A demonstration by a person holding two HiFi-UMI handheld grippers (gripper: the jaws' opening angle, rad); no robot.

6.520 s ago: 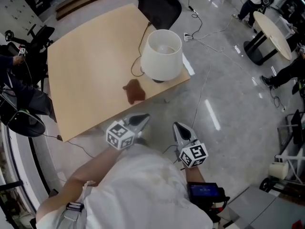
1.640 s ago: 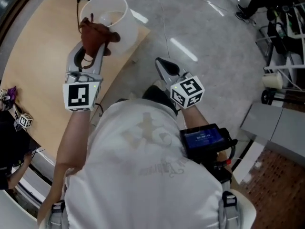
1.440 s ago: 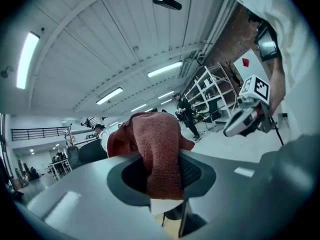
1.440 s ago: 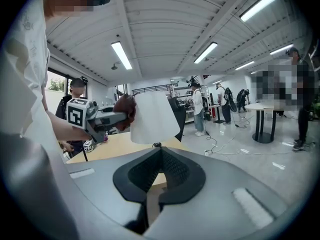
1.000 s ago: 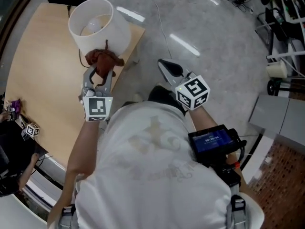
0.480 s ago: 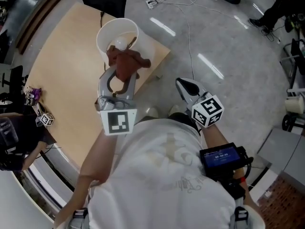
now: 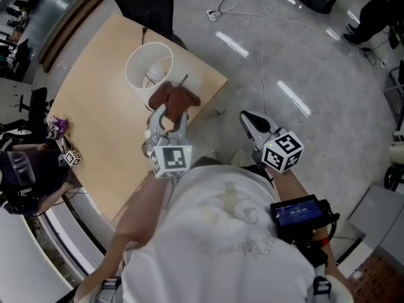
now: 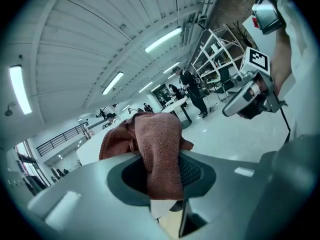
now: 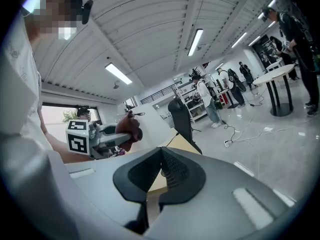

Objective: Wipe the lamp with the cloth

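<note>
So, my left gripper point(image 8: 161, 176) is clamped on the brown terry cloth point(image 8: 157, 151): the jaws pinch it about the middle, 1 fold hangs down between the pads and a loose bunch sticks out past the tips. The bunch is raised in front of me, just beside the near side of the lamp point(image 7: 149, 68). From the head view I cannot tell whether the cloth touches the shade.

My right gripper point(image 9: 161, 170) has its jaws together with nothing between them. It hangs over the floor off the table's near corner, well apart from the lamp.

The lamp is a white drum shade, open at the top, with a dark cord trailing beside it. It stands on the wooden table point(image 7: 95, 125) close to the corner nearest me, not far from 2 of its edges.

The cloth is soft and limp, so I judge the free bunch should do the wiping, not the hard jaw tips. The shade looks thin and light. It would likely dent or tip under a firm push, and so near the edge a shove could slide it off. I would stroke lightly around the side and, if it rocks, steady it low with the empty right gripper.
</note>
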